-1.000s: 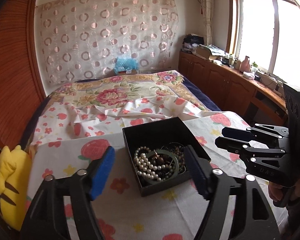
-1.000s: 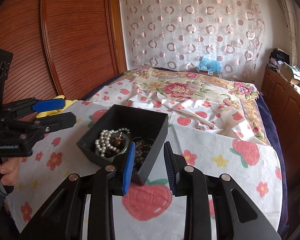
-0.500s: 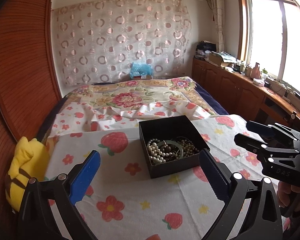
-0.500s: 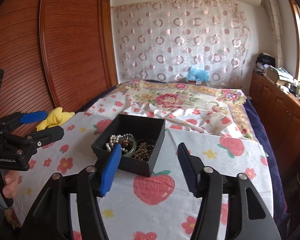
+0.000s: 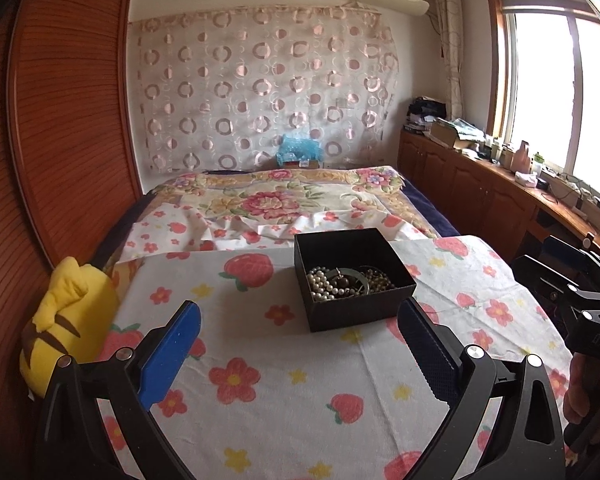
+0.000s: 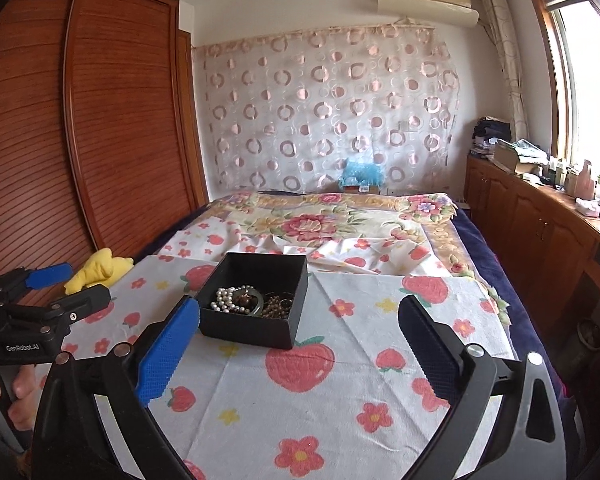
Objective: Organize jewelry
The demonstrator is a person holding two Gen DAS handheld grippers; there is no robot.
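The bed (image 5: 284, 380), under its strawberry-print sheet, carries the black box (image 5: 356, 312) at centre frame, jewelry (image 5: 340, 282) heaped inside. Judged a pause between steps: the next pick needs a tool lowered into the box. The left tool (image 5: 298, 340) stands apart, empty; the right tool (image 6: 298, 336) is opening, empty. Only the right view shows the wardrobe (image 6: 80, 120) whole.

Left gripper (image 5: 300, 340): jaws spread wide, nothing between them, pointing downward at a shallow tilt. Right gripper (image 6: 298, 340): jaws opening, nothing between them, similar downward tilt. Bare fingers (image 6: 20, 396) wrap left gripper's handle; hand (image 5: 580, 392) grips right gripper's handle.
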